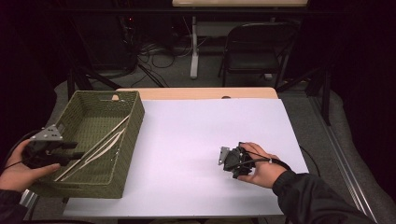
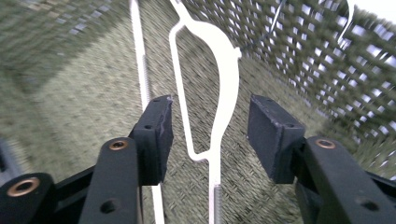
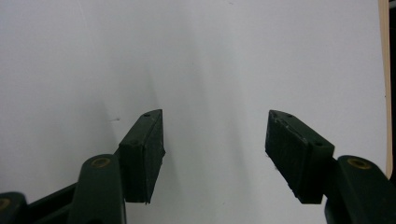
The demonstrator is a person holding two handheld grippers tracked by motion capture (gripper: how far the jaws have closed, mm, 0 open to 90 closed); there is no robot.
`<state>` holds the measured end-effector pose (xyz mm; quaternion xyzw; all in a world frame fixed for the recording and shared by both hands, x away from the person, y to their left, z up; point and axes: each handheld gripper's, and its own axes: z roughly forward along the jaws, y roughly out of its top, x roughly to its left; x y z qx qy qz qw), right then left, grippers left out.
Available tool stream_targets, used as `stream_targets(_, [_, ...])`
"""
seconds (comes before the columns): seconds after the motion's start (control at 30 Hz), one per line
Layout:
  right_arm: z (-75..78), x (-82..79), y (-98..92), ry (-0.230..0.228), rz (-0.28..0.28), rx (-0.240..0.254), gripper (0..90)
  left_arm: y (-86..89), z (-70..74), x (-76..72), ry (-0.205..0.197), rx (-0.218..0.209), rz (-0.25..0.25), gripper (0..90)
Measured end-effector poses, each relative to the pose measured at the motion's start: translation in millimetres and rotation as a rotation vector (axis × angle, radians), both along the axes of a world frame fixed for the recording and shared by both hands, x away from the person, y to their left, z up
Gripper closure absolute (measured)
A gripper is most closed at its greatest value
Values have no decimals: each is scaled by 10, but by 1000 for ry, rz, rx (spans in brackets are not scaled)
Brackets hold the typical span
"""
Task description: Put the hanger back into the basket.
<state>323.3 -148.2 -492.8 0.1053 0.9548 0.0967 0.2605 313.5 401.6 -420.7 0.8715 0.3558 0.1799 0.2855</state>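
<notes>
The white hanger [image 2: 219,79] lies flat on the floor of the green woven basket [image 1: 133,119], its long axis running away from the left gripper [image 2: 210,130], whose spread jaws straddle it untouched, nearer than the idle, open right gripper [image 3: 215,140].

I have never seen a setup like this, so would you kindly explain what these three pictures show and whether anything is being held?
A person sits at a table covered in white, holding a hand-held two-jaw gripper in each hand. The high view looks down from above; the other two pictures come from cameras riding on each gripper. The left gripper reaches into a green woven basket, its jaws open on either side of a white hanger lying inside, not pressing it. The right gripper rests open over the bare white surface, holding nothing.
</notes>
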Motion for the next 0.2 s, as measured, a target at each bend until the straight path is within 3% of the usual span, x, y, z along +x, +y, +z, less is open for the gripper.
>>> stream_targets(0.1, [19, -19, -30, 6, -18, 16, 371, -25, 80, -142, -29, -36, 34, 472])
stream_targets(0.2, [43, -40, -67, 10, -22, 34, 368, -51, 111, -274, -31, -93, 70, 449])
